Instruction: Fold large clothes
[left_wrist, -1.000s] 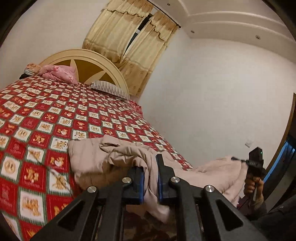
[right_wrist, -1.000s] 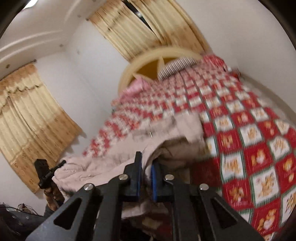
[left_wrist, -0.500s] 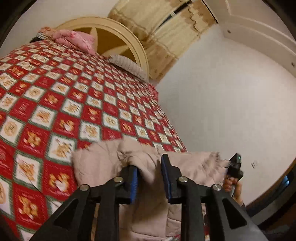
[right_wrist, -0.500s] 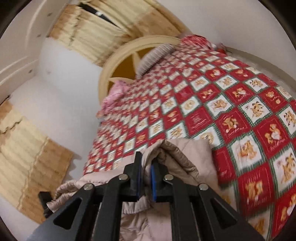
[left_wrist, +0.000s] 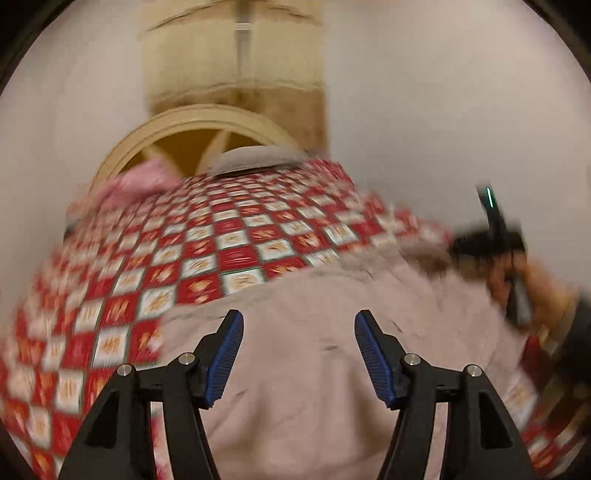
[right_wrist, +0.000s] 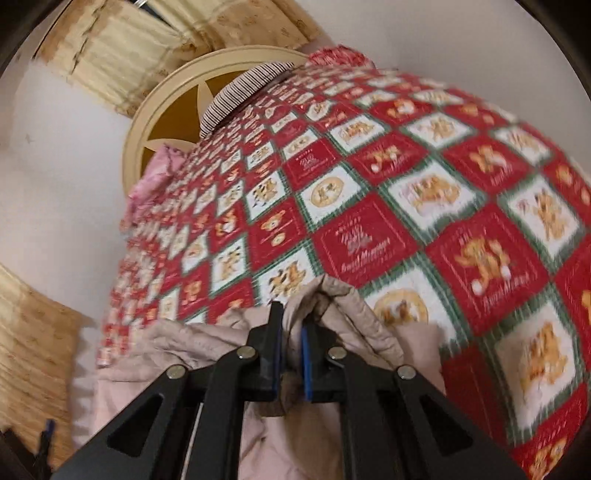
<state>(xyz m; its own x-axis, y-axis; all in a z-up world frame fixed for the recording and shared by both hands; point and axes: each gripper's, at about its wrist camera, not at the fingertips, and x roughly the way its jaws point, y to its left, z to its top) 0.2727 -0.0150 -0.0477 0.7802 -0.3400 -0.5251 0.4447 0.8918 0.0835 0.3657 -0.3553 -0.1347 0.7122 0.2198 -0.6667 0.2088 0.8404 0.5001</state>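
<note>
A large pale pink-beige padded garment (left_wrist: 314, 369) lies spread on the near part of the bed. My left gripper (left_wrist: 298, 332) is open above it, its blue pads (left_wrist: 225, 354) wide apart and empty. My right gripper (right_wrist: 291, 332) is shut on a bunched fold of the same garment (right_wrist: 343, 314) near its far edge. The right gripper also shows in the left wrist view (left_wrist: 491, 240), held at the garment's right end. The left wrist view is blurred by motion.
The bed carries a red, white and green checked quilt (right_wrist: 424, 206). A striped pillow (right_wrist: 240, 96) and a pink bundle (right_wrist: 155, 177) lie by the round cream headboard (left_wrist: 199, 125). Beige curtains (left_wrist: 236, 55) hang behind. White walls flank the bed.
My left gripper has let go of the garment and opened wide; the cloth now lies flatter beneath it. My right gripper keeps its hold and has come lower toward the quilt.
</note>
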